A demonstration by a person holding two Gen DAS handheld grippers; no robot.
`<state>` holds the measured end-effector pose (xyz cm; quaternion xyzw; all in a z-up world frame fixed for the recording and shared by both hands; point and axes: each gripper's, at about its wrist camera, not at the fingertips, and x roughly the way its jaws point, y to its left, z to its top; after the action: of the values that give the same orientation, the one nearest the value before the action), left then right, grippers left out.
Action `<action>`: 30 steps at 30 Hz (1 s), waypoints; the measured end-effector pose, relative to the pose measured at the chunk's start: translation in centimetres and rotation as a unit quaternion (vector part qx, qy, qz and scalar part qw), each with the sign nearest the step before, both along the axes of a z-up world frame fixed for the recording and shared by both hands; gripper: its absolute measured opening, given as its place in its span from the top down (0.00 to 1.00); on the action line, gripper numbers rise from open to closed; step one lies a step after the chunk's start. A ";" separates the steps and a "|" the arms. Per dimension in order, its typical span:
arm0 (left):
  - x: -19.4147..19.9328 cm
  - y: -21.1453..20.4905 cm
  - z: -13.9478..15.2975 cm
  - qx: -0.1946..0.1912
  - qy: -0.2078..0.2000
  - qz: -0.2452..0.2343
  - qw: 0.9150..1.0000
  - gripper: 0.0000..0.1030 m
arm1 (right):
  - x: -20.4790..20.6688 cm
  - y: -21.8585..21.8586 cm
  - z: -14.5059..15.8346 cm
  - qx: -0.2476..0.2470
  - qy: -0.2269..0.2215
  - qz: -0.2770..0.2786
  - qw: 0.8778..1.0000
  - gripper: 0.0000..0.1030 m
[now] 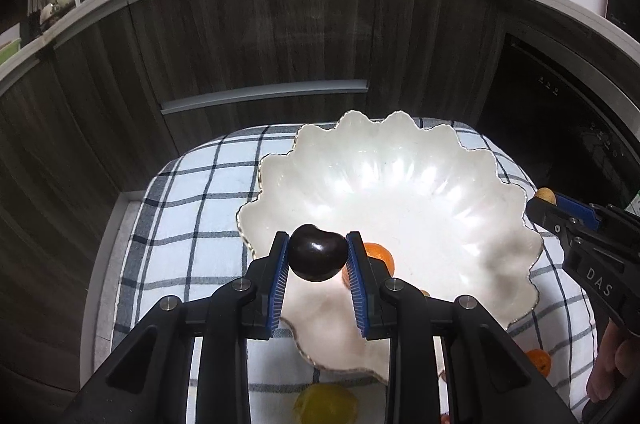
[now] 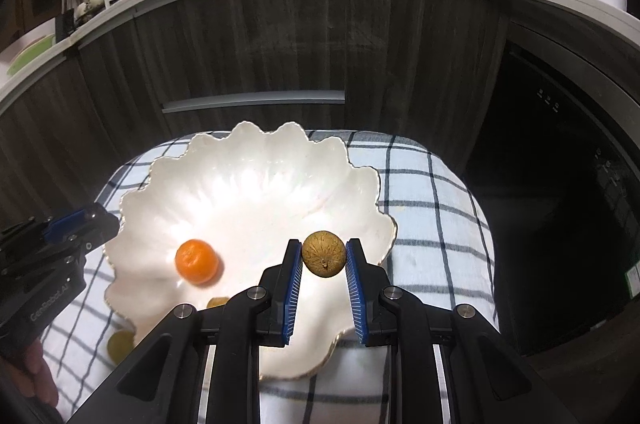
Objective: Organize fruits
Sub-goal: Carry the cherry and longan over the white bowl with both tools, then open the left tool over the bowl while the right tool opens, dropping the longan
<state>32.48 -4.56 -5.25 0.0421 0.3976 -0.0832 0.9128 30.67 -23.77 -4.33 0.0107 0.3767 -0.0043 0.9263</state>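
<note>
Nearest our left wrist view, the left gripper (image 1: 318, 256) is clamped on a dark glossy fruit (image 1: 317, 253), its blue pads pressing both sides, held above the near part of the white scalloped bowl (image 1: 460, 152). In our right wrist view the right gripper (image 2: 323, 255) pinches a small brown fruit (image 2: 323, 253) the same way, over the bowl's right rim. The bowl sits on a blue-checked cloth (image 2: 432, 208). Inside the bowl we see one orange fruit (image 2: 197, 261). On the cloth, just beside the near rim, lies a yellow fruit (image 1: 325, 404), and another orange fruit (image 1: 538, 360) rests farther right.
</note>
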 end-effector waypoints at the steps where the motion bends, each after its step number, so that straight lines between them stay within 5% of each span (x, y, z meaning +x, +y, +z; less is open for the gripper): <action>1: 0.2 0.0 0.0 0.001 -0.001 0.000 1.000 0.72 | 0.4 -0.1 -0.1 0.001 0.002 -0.001 1.000 0.77; 24: 4.5 -0.3 -2.3 0.006 0.036 0.003 0.999 0.70 | 4.6 -0.7 -2.6 0.008 0.046 -0.019 0.999 0.77; 26: 4.3 -0.3 -2.3 0.008 0.035 0.006 0.999 0.51 | 4.7 -0.8 -2.7 0.008 0.050 -0.023 0.998 0.76; 30: 4.2 -0.2 -1.9 0.015 0.026 0.015 0.999 0.37 | 4.9 -1.0 -2.6 0.004 0.056 -0.027 0.998 0.67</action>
<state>36.65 -4.71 -7.13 0.0479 0.4226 -0.0648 0.9027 35.53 -24.80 -6.88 0.0248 0.4278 -0.0286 0.9031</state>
